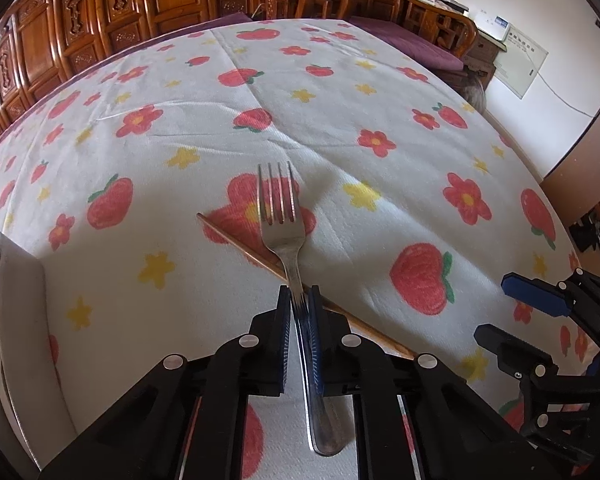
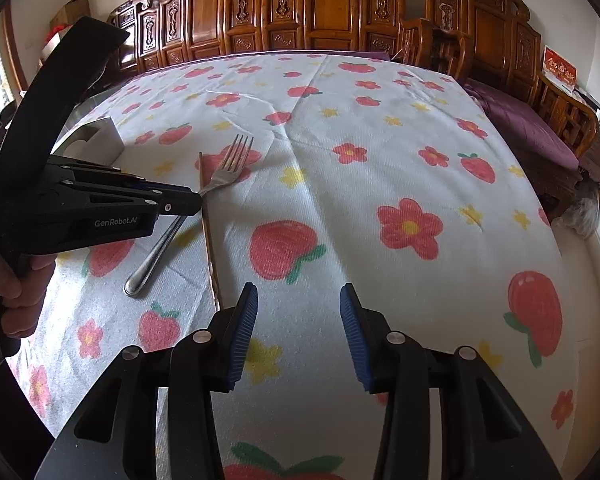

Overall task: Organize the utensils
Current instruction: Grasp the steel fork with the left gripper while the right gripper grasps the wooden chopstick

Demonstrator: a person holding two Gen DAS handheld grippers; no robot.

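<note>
Left wrist view: I look steeply down along my left tongs (image 1: 299, 304), close over the bench (image 1: 380, 128), facing the carved wooden wall. Right wrist view: from my right tongs (image 2: 298, 330), equally near, facing likewise. Both share the fork (image 1: 278, 216) (image 2: 220, 176), the chopstick (image 1: 236, 240) (image 2: 208, 232) and each other's tongs.

A carved reddish-brown wooden screen (image 2: 316, 8) is seen across the top; a white plastered wall (image 1: 540, 8) is seen upper right, daylit.

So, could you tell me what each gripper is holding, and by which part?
The left gripper grips the fork on its handle, just below the neck; the right gripper holds nothing.
</note>
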